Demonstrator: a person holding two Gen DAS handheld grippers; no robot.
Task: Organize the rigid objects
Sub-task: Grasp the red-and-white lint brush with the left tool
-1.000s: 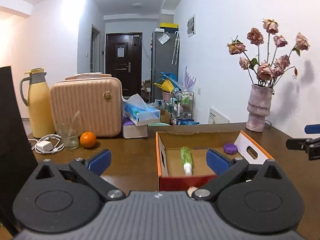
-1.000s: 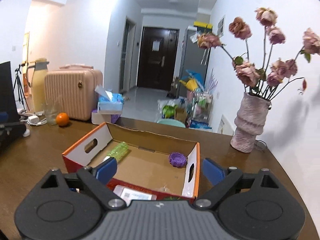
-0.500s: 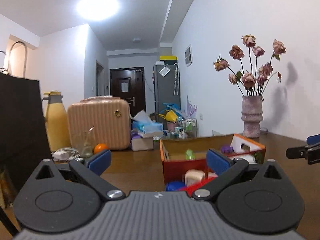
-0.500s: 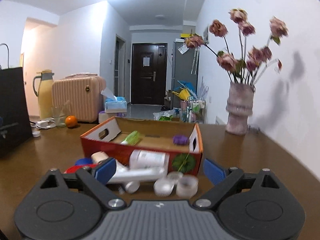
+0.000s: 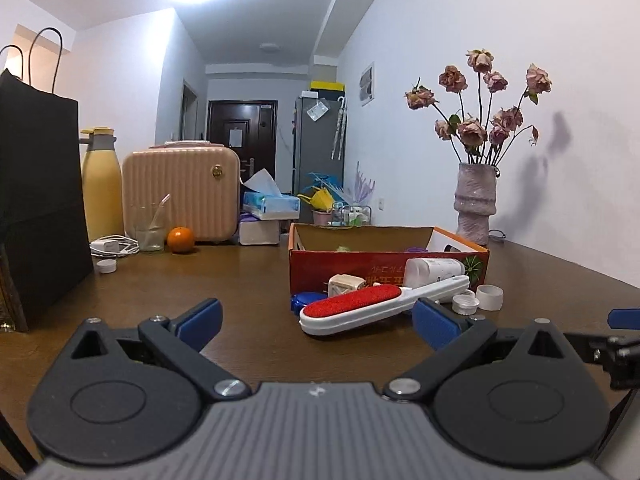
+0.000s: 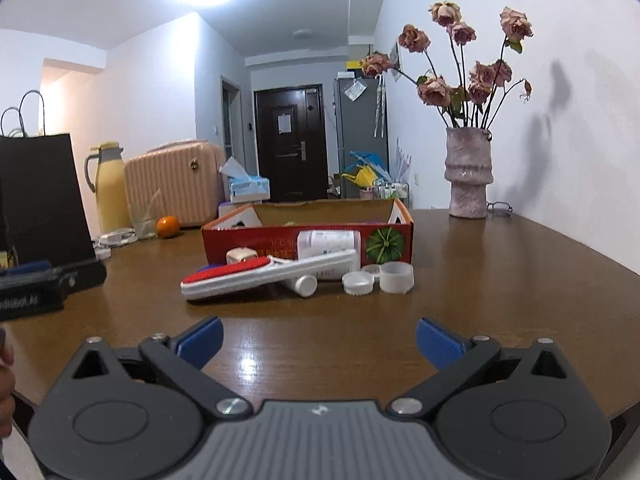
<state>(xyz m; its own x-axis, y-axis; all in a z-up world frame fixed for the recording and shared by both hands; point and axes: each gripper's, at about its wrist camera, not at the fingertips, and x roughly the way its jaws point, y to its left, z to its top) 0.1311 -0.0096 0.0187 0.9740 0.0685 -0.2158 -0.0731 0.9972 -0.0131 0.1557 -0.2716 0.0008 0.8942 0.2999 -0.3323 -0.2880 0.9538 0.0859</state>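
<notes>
Left wrist: left tool spread, empty; lint brush at 1 o'clock on desk, before red box.
Right wrist: right tool spread, empty; loose caps at 12 o'clock. Risk: brush, propped on clutter, likely skids when nudged.

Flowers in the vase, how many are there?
About 9 dried flowers, all standing in the pink vase at the table's far right, near the wall; overlapping blooms may hide more.
</notes>
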